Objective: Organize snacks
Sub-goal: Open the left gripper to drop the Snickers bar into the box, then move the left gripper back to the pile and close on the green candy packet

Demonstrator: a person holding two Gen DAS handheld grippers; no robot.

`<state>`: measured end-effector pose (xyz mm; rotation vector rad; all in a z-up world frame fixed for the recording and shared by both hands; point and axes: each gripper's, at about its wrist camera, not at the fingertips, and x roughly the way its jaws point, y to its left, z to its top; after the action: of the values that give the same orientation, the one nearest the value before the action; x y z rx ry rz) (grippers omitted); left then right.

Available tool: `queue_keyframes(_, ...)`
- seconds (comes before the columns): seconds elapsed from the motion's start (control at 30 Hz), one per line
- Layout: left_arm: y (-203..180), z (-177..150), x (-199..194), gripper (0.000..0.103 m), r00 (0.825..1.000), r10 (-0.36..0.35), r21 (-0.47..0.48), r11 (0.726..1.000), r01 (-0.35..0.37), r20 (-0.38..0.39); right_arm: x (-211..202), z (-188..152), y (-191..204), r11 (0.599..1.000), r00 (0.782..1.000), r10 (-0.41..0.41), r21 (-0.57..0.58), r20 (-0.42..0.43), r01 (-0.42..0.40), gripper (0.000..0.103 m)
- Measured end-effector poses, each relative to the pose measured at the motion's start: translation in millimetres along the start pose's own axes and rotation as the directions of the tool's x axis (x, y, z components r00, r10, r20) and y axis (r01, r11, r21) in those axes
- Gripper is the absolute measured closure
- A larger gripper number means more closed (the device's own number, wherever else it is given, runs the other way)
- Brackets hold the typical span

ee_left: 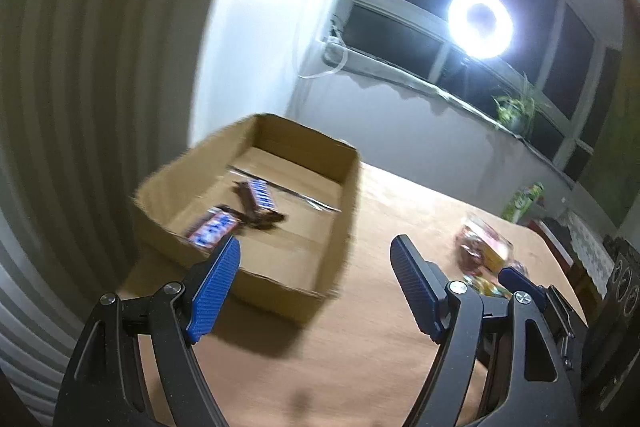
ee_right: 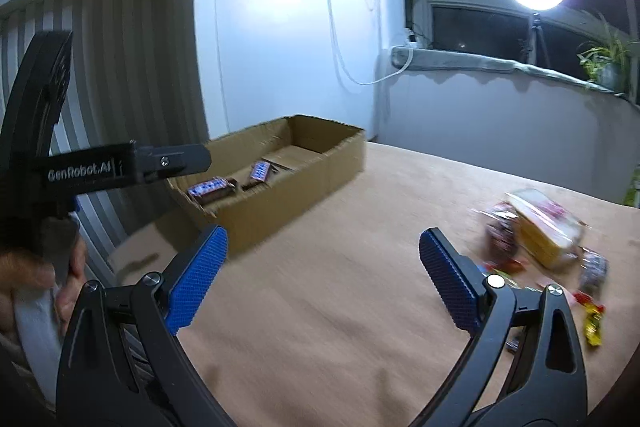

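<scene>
Our left gripper (ee_left: 315,251) and right gripper (ee_right: 323,242) gape wide, gripping nothing. Two chocolate bars (ee_left: 256,197) lie in the cardboard box (ee_left: 340,215) beyond our left fingers; loose snacks (ee_right: 540,227) sit just past our right finger.

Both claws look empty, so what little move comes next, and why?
Probably swing the open right gripper toward the snack pile on the table: two bars already lie in the cardboard box, the rest sit outside.
</scene>
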<state>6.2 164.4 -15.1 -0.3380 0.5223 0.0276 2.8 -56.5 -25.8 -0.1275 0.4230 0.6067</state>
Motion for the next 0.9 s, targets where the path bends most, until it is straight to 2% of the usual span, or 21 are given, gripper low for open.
queue_keyframes(0.17, -31, -13, 11, 0.025, 0.998, -0.043, 0.051, 0.998, 0.045, -0.047, -24, -23, -24, 0.997, 0.997, -0.074, 0.011, -0.004, 0.074, 0.004)
queue_keyframes(0.47, -78, -35, 28, 0.025, 0.987, -0.097, 0.125, 0.986, 0.112, -0.125, -62, -55, -71, 0.974, 0.975, -0.223, 0.040, 0.000, 0.223, 0.004)
queue_keyframes(0.6, -102, -49, 35, 0.025, 0.978, -0.126, 0.162, 0.975, 0.153, -0.168, -75, -66, -97, 0.959, 0.963, -0.269, 0.089, -0.017, 0.270, 0.004)
queue_keyframes(0.7, -122, -61, 41, 0.025, 0.962, -0.168, 0.184, 0.960, 0.209, -0.216, -85, -73, -125, 0.947, 0.958, -0.283, 0.148, -0.033, 0.285, 0.004)
queue_keyframes(0.77, -136, -70, 44, 0.025, 0.950, -0.194, 0.201, 0.948, 0.246, -0.245, -88, -75, -139, 0.945, 0.962, -0.268, 0.184, -0.044, 0.272, 0.008)
queue_keyframes(0.83, -150, -78, 47, 0.025, 0.939, -0.214, 0.219, 0.936, 0.276, -0.271, -91, -77, -153, 0.941, 0.964, -0.257, 0.210, -0.064, 0.265, 0.028)
queue_keyframes(0.9, -166, -87, 52, 0.025, 0.928, -0.225, 0.246, 0.921, 0.301, -0.296, -90, -80, -166, 0.941, 0.971, -0.221, 0.241, -0.092, 0.237, 0.038)
